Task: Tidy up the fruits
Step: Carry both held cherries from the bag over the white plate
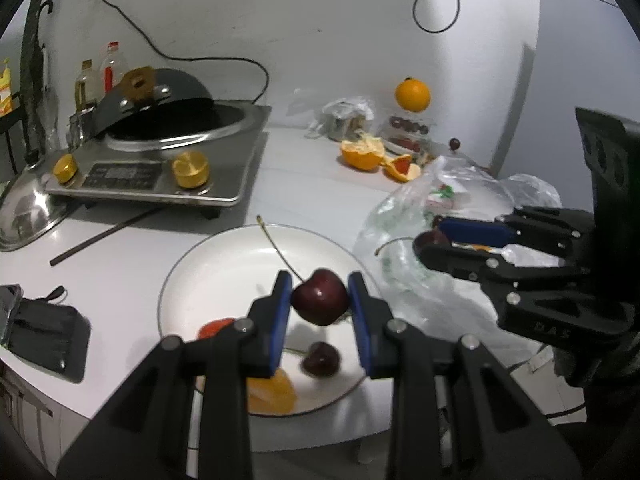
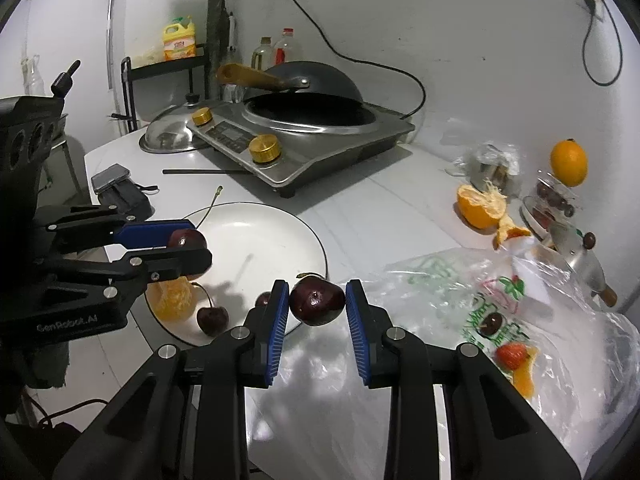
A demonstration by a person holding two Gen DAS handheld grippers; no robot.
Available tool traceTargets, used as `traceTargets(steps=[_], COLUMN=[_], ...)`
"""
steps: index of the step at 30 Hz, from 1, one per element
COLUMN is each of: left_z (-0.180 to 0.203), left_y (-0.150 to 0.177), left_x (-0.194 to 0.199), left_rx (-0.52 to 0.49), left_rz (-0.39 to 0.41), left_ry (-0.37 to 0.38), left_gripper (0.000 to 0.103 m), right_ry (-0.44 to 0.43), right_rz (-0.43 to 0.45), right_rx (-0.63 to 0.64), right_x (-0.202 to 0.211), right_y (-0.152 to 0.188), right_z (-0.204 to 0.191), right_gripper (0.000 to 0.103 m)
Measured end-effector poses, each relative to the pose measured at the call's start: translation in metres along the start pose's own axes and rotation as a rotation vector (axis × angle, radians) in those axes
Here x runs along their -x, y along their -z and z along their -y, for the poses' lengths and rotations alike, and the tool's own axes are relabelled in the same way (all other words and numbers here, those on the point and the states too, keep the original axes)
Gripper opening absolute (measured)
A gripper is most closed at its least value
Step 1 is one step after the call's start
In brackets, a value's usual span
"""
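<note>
The left gripper (image 1: pixel 319 304) is clamping a dark red cherry with a long stem (image 1: pixel 320 297) between its blue pads, at the lower centre of the left wrist view. It is hanging over the white plate (image 1: pixel 224 264), which occupies the lower middle of that frame.

On the plate, a loose cherry (image 1: pixel 321 359), a peeled orange segment (image 1: pixel 272 394) and a small red fruit (image 1: pixel 214 328), too blurred to name, are lying low in the frame.

The right gripper (image 2: pixel 317 305) is pinching a second cherry (image 2: pixel 317 300), lower centre of the right wrist view. It is sitting beside the plate's right rim, at the left edge of a clear plastic bag (image 2: pixel 500 320) that is filling the lower right.

Inside the bag, a strawberry (image 2: pixel 511 354) and another cherry (image 2: pixel 491 323) are showing.

In the upper right of the same view, a whole orange (image 2: pixel 569 163) is resting atop a clear container, with a torn orange half (image 2: pixel 480 204) just left of it.

An induction cooker with a wok (image 2: pixel 304 128) is standing at upper centre.
</note>
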State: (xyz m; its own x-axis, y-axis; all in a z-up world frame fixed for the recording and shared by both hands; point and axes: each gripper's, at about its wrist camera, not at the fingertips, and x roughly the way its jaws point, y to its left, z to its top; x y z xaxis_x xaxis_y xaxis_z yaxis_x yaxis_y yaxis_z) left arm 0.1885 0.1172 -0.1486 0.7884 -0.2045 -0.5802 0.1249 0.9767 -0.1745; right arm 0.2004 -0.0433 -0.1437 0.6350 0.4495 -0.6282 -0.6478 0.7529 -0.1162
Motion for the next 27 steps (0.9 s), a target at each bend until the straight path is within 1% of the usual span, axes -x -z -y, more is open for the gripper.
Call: traceTargets(steps=[7, 15, 21, 27], left_z=[-0.031, -0.061, -0.076, -0.086], left_y=[-0.001, -0.003, -0.003, -0.002], left_x=[-0.009, -0.021, -0.033, -0.043], left_rx=[0.027, 0.064, 0.076, 0.063], left_rz=[-0.011, -0.016, -0.035, -0.067], left_ry=[-0.030, -0.045, -0.050, -0.049], left_gripper=[0.029, 0.029, 0.029, 0.029], right_ry=[-0.023, -0.082, -0.113, -0.143], right_rz=[-0.015, -0.034, -0.047, -0.064], right_rx=[0.013, 0.040, 0.054, 0.057], right_x=[-0.019, -0.045, -0.063, -0.078], right_y=[-0.007, -0.017, -0.022, -0.026], right_z=[-0.009, -0.022, -0.033, -0.040], right_gripper=[0.031, 0.031, 0.031, 0.031])
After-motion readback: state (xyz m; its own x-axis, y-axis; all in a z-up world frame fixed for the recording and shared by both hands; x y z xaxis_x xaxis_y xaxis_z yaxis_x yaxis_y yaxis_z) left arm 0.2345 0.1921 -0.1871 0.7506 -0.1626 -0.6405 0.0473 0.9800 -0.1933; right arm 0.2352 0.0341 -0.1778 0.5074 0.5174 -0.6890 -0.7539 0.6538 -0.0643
